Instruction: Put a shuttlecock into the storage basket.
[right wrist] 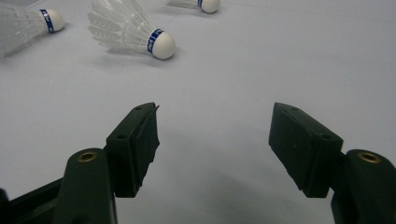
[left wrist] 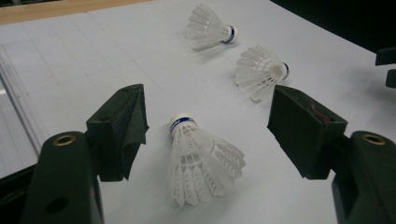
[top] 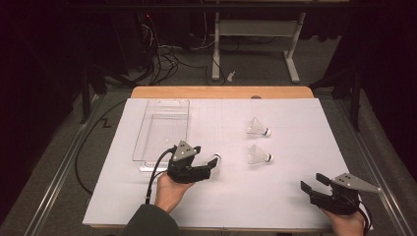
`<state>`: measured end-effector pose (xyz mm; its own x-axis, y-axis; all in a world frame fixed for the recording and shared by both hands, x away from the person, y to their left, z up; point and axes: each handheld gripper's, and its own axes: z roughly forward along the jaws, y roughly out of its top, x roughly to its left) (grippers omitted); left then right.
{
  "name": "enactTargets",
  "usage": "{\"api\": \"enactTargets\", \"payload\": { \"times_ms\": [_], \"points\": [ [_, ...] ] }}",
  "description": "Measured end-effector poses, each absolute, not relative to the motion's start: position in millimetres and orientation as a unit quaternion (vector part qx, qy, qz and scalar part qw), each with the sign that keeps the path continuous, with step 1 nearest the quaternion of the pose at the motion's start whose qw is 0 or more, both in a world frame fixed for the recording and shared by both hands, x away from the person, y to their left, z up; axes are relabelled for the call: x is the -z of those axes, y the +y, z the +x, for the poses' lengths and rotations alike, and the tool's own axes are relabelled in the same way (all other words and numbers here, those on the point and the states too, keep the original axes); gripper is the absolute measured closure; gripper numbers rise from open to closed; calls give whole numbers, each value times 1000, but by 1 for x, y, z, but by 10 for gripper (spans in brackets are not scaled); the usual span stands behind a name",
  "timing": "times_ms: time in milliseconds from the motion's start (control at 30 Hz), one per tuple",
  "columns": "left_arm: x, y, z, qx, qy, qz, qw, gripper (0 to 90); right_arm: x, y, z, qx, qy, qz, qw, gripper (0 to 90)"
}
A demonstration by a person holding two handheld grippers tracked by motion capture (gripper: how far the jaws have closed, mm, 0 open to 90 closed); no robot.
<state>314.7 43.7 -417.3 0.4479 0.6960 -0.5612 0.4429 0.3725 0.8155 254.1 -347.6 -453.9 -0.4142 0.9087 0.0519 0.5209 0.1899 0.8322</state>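
left gripper [top: 209, 169] low on the white sheet [top: 275, 196], just right of the clear bin [top: 162, 129]. jaws spread wide around the near birdie [left wrist: 198, 161]. not pinching yet, a gap on both sides. birdie lying on its side between the jaws, cork end pointing away, feathers toward the camera.

two more birdies farther out on the sheet: the middle birdie [top: 258, 155] and the far birdie [top: 257, 127]. both lying flat, near each other but not touching, well apart from the bin.

right gripper [top: 314, 184] resting at the near right of the sheet, held in a hand [top: 346, 223]. jaws spread too, nothing between them, just bare sheet. middle birdie a bit ahead of it in the right gripper view.

bin looks empty, as far as can be told through the clear walls. so probably right at the start: most likely putting birdies in the bin, none in so far. first grab lined up but not made. left to do, by the look of it: close on the near birdie, lift, carry over to the bin just beside, let go. then the same for the other two. soft feathers, so a light squeeze looks best, or a pinch nearer the cork.
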Motion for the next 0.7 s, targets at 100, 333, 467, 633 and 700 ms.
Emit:
{"api": "enactTargets", "payload": {
  "times_ms": [100, 333, 467, 633, 700],
  "points": [
    [416, 41, 317, -96, 517, 555, 645, 295, 454, -347, 254, -410, 734, 487, 236, 333],
    [411, 39, 322, -91, 530, 558, 633, 353, 454, -348, 254, -410, 734, 487, 236, 333],
    [409, 38, 324, -85, 535, 566, 622, 375, 454, -348, 254, -410, 734, 488, 236, 333],
    [406, 40, 326, -76, 538, 588, 599, 400, 454, -348, 254, -410, 734, 488, 236, 333],
    [406, 41, 327, -71, 542, 593, 591, 400, 454, -348, 254, -410, 734, 488, 235, 333]
  ]
}}
